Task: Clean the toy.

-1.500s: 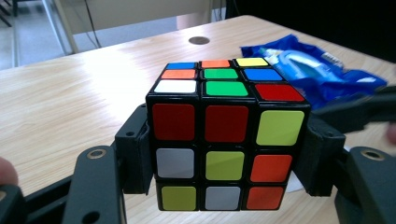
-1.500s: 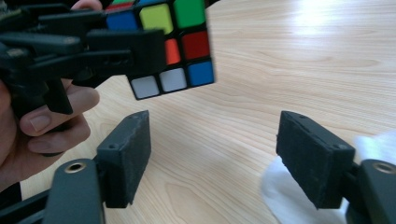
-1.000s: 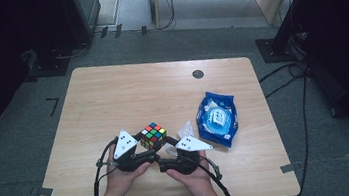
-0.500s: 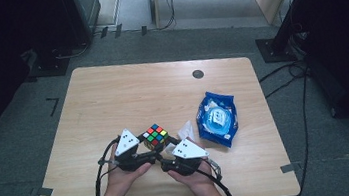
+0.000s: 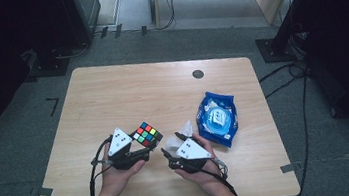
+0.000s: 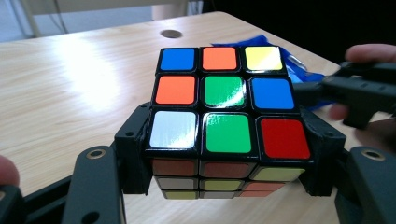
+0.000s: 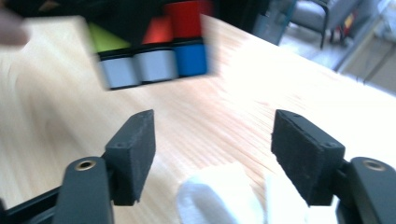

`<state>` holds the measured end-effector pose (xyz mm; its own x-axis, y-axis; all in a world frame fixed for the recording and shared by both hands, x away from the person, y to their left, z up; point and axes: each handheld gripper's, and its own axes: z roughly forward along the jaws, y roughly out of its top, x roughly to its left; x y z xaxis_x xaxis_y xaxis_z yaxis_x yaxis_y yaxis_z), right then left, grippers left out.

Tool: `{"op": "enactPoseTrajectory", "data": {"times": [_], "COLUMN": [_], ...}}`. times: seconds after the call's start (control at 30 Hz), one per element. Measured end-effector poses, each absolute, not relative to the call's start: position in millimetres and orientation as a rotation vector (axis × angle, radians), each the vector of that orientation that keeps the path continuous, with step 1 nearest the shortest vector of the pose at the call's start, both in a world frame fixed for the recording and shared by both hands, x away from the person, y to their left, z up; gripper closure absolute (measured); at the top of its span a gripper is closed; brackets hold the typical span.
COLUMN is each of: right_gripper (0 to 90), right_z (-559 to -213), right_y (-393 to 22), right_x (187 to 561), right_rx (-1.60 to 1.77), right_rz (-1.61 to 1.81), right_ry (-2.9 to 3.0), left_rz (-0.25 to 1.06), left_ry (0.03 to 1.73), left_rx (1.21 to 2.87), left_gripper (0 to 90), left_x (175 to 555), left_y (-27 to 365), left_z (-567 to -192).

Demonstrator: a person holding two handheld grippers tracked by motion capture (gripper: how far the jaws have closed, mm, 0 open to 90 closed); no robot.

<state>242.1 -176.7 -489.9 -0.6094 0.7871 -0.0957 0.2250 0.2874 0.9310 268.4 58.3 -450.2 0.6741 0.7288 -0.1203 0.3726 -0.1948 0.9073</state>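
A: Left gripper (image 6: 224,186) has the puzzle cube (image 6: 224,121) clamped, a black pad pressed flat against each side of the bottom layer. Glossy square stickers on top: blue, orange, yellow along the far row, white, green, red along the near one.

B: From the high view that cube (image 5: 148,134) sits lifted at the near middle of the pale wood-grain table (image 5: 126,94), just left of the right gripper (image 5: 171,149).

A: Right gripper (image 7: 212,154), jaws standing apart, and they have just been opening a touch. Matte, blocky black pads, nothing pressed between them. Soft, crumpled white tissue (image 7: 219,200) lies low between them on the tabletop.

B: In the high view the tissue (image 5: 179,135) pokes out just beyond that gripper's grey three-cornered plate.

A: Crinkly blue wipes packet (image 5: 218,118) to the right, flat on the table, near the right hand but apart from it.

B: Small dark round grommet (image 5: 198,74) at the far edge. In the right gripper view the cube is blurred, up at the far left.
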Motion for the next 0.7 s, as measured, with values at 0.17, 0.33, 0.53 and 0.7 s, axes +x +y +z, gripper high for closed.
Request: {"op": "enactPoseTrajectory", "data": {"times": [0.17, 0.33, 0.53, 0.7], "right_gripper": [28.3, 27.0, 22.2, 18.8], "right_z": [-469.8, -463.2, -467.3, -474.4], "right_y": [-196.6, -206.3, -201.8, -196.2], "right_x": [251.4, 256.3, 258.2, 260.6], "right_rx": [1.177, 1.461, 1.659, 1.774], "right_rz": [1.546, 1.820, 2.000, 2.099], "right_ry": [1.888, 1.797, 1.797, 1.803], "left_rz": [0.460, 0.503, 0.555, 0.578], "left_ry": [0.874, 0.831, 0.754, 0.696], "left_rx": [1.803, 1.811, 1.840, 1.834], "left_gripper": [34.1, 34.2, 34.1, 34.2], "left_x": [267.9, 261.7, 252.0, 244.5], "left_y": [57.5, 46.1, 29.4, 20.8], "left_z": [-455.7, -461.8, -467.1, -468.5]}}
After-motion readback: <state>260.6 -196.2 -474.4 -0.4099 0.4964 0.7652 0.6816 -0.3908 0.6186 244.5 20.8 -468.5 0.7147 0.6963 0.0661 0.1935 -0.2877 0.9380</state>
